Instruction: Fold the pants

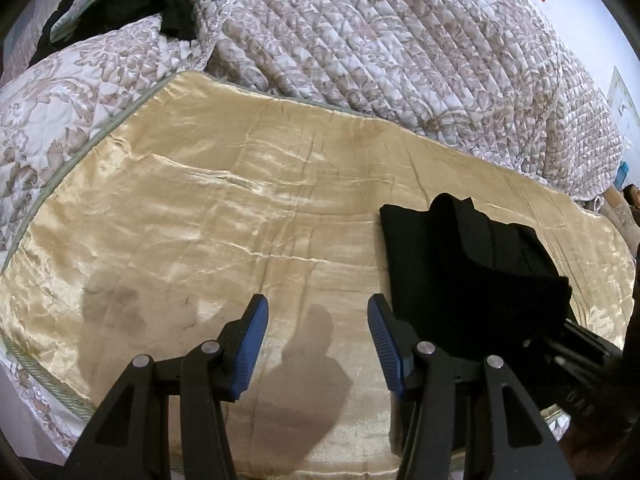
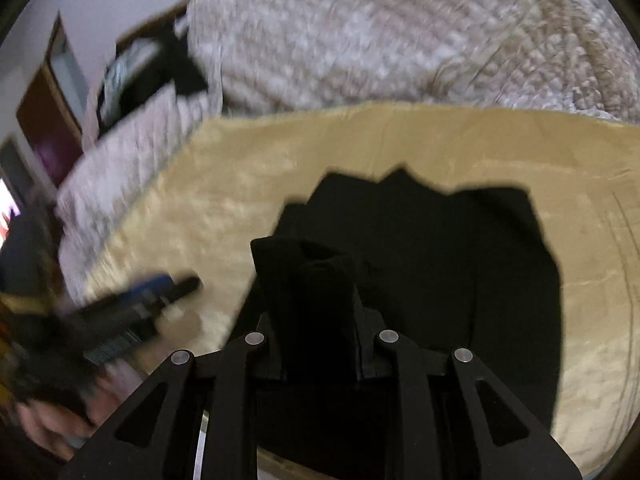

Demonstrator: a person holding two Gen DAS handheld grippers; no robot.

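The black pants (image 1: 472, 268) lie partly folded on a golden satin blanket (image 1: 224, 208), to the right of my left gripper (image 1: 318, 312). My left gripper is open and empty, its blue pads (image 1: 250, 344) just above the blanket. In the right wrist view the pants (image 2: 460, 264) spread ahead, and my right gripper (image 2: 316, 300) is shut on a bunched fold of them that stands up between the fingers and hides the pads. The left gripper (image 2: 160, 292) shows blurred at the left.
A quilted floral bedspread (image 1: 392, 52) is heaped behind the blanket. A pillow (image 1: 80, 76) and dark clothes (image 1: 160, 0) lie at the far left. The blanket's near edge (image 1: 280, 468) is close below the grippers. The right wrist view is motion-blurred.
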